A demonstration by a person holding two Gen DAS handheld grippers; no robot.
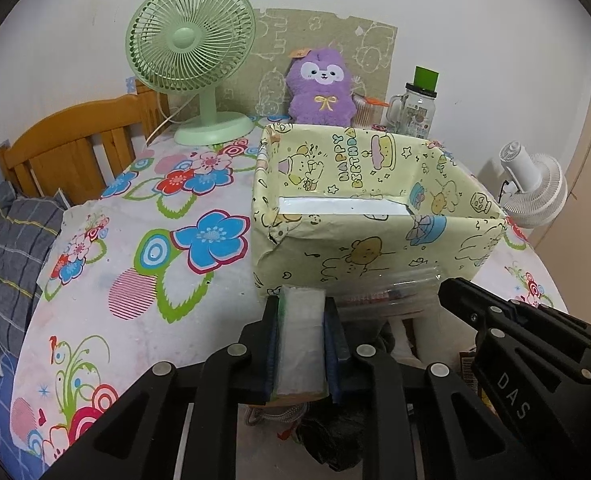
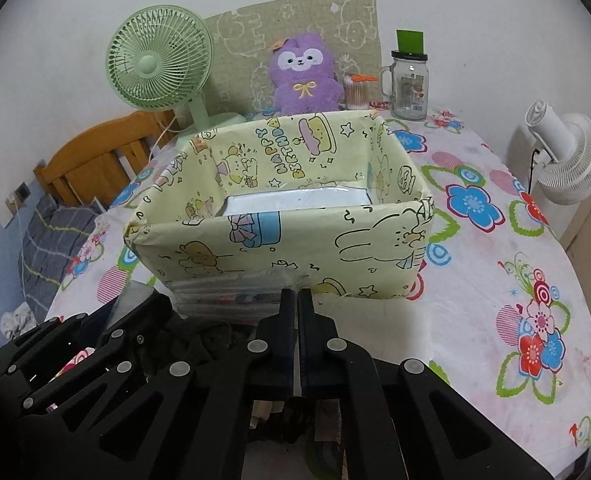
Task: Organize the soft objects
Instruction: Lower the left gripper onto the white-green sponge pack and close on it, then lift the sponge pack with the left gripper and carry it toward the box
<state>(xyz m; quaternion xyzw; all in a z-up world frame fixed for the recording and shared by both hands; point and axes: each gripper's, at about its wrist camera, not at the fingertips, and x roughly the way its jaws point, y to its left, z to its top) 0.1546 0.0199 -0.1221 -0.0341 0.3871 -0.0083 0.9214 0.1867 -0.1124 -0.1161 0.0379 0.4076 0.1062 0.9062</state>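
Two tools hang side by side at the near edge of the desk (image 2: 475, 320), each gripping one end of a clear plastic packet. The left tool (image 1: 301, 344) holds the packet's white, padded end (image 1: 301, 340) between its fingers, which stand a little apart around it. The right tool (image 2: 297, 320) has its fingers nearly together, pinching a thin edge of the clear plastic packet (image 2: 231, 292) that stretches off to its left. What is inside the packet is too blurred to tell.

Just ahead of both tools sits a pale yellow box (image 2: 295, 236) wrapped in cartoon "Happy Birthday" paper, open at the top, with a white lining on its floor. The packet lies against the box's near wall, outside it.

Beyond the box, a purple plush toy (image 1: 321, 88) sits upright against the wall. To its left stands a green desk fan (image 1: 191, 48); to its right, a glass mug jar (image 1: 417, 108). Far right, off the desk, is a white fan (image 2: 567, 152).
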